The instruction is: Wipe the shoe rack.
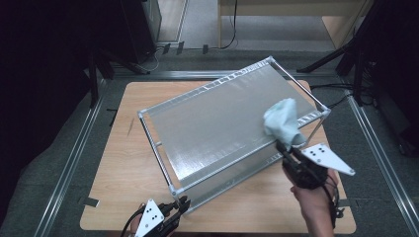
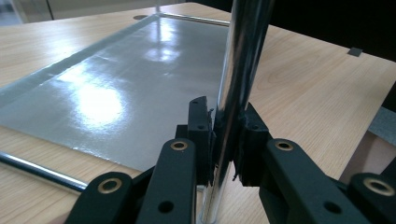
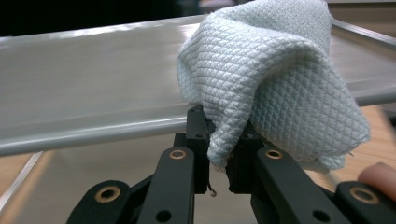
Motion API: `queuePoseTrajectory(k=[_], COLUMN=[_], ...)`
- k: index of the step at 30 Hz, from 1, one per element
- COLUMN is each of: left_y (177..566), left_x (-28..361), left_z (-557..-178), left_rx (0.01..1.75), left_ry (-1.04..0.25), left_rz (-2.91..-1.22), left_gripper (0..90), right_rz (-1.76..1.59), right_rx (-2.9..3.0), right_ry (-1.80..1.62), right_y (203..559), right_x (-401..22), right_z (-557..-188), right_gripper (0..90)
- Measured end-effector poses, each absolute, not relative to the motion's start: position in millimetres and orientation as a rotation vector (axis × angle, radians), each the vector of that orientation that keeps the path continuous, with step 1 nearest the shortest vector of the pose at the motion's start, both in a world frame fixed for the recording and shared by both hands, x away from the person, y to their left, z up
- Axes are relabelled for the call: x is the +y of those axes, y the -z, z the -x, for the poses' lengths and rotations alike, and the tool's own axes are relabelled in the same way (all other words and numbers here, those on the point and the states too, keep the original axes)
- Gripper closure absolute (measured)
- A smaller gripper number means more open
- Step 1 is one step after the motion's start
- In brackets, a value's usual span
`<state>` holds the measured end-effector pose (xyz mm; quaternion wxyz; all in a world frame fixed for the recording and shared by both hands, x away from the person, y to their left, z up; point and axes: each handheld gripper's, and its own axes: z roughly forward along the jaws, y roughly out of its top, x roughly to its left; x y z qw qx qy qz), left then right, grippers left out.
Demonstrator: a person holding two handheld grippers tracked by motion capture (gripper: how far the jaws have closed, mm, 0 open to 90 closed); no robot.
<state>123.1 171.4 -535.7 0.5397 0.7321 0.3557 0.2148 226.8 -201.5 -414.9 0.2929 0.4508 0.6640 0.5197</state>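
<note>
Your cloth [image 1: 282, 121] is pale blue-white with a woven diamond pattern, bunched into a soft lump on the top shelf [image 1: 217, 123] of the metal rack [image 1: 159, 154], near its right end. Your right hand-held gripper [image 1: 282, 148] is clamped on the cloth. Your left hand-held gripper [image 1: 184, 202] is closed on the shiny round corner post [image 2: 238, 79]. The shelf is smooth, grey and glossy; the wooden surface [image 1: 123, 173] lies bare around the rack.
</note>
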Motion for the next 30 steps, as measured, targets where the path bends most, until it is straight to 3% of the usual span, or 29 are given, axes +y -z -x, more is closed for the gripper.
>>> queuePoseTrajectory(k=[10,15,21,30], left_y=[535,535,535,537], left_x=[164,164,165,167], left_z=[-130,-131,-131,-129], left_rx=[0.828,0.820,0.816,0.812], left_ry=[-0.491,-0.490,-0.480,-0.474], left_rz=[-1.753,-1.758,-1.762,-1.758], left_gripper=[80.0,80.0,79.9,79.8], right_rz=[-0.924,-0.768,-0.812,-1.218], right_rx=[2.045,2.187,2.142,1.854], right_ry=[-1.510,-1.586,-1.531,-1.473], right_y=[416,416,417,431], right_x=[-106,-87,-107,-202], right_z=[-180,-166,-178,-232], right_gripper=[82.2,81.9,81.8,82.2])
